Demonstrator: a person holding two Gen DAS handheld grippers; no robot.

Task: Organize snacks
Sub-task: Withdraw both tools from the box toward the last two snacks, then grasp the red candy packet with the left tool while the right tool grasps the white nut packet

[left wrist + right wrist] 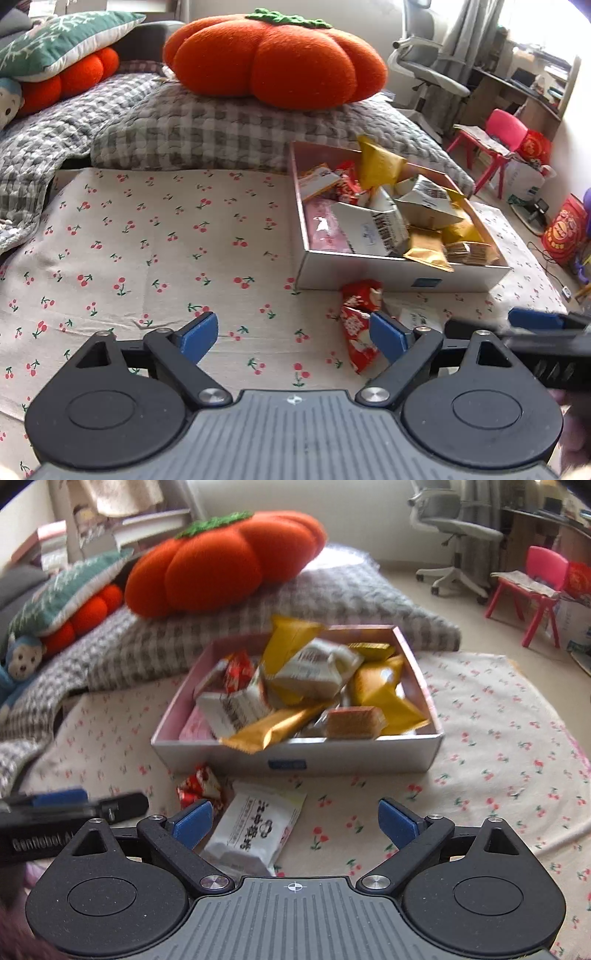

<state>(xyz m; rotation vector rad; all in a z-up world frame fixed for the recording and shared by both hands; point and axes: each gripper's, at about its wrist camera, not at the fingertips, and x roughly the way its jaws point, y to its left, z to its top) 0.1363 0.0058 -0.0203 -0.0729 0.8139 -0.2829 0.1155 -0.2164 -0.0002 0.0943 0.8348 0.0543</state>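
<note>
A shallow white box (388,275) (369,753) heaped with yellow, white and red snack packets stands on the cherry-print cloth. In front of it lie a red snack packet (358,332) (201,788) and a white snack packet (255,829) (417,317). My left gripper (293,338) hovers open over bare cloth, and the red packet lies just beside its right finger. My right gripper (295,823) is open above the white packet, whose right half lies between the blue pads without touching them. Each gripper shows at the edge of the other's view.
A grey checked quilt (221,129) and a big orange pumpkin cushion (277,59) lie behind the box. Beyond the bed's right side are a pink chair (535,587), an office chair (454,535) and red bags (565,232) on the floor.
</note>
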